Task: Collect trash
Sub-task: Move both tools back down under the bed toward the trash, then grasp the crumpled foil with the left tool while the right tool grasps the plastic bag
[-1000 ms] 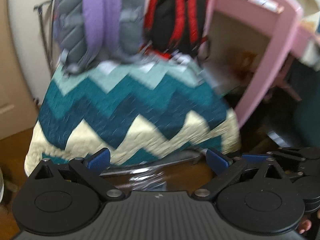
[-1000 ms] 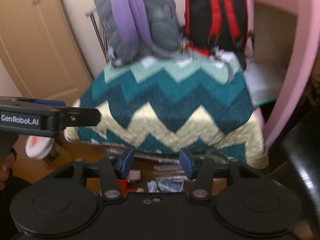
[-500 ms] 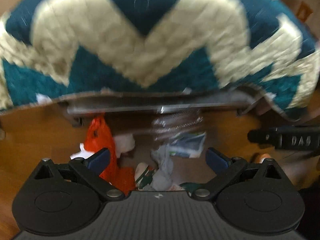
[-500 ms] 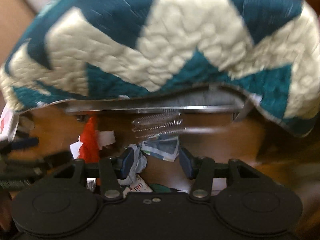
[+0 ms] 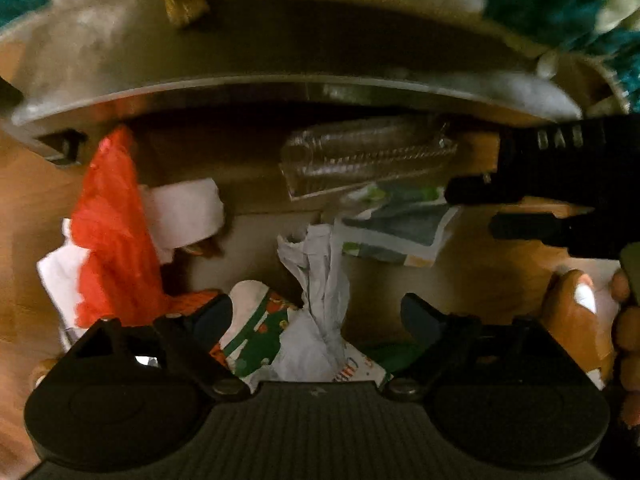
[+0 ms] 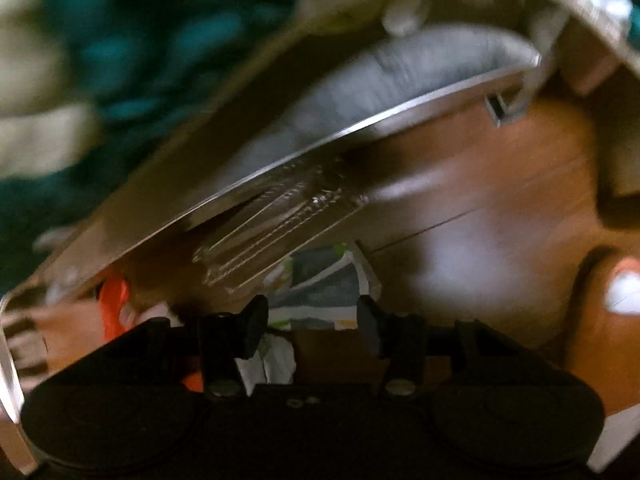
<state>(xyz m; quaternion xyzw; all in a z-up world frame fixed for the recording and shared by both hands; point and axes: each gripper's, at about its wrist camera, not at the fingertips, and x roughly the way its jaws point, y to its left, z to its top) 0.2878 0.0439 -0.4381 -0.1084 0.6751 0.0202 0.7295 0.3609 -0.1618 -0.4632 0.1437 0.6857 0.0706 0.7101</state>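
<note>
Crumpled paper (image 5: 320, 272), a red plastic bag (image 5: 112, 232), a clear plastic tray (image 5: 364, 156) and a printed leaflet (image 5: 396, 228) are lying on the wooden floor (image 5: 24, 200), by the metal edge of a quilt-covered bed (image 5: 280, 84). A second ago both cameras were facing the quilt; now both are hanging low over the litter. The left gripper (image 5: 316, 316), jaws apart and just narrowing, is straddling the paper without pressing it. The right gripper (image 6: 312, 320), apart and empty, is nearing the leaflet. Pickup looks imminent.
</note>
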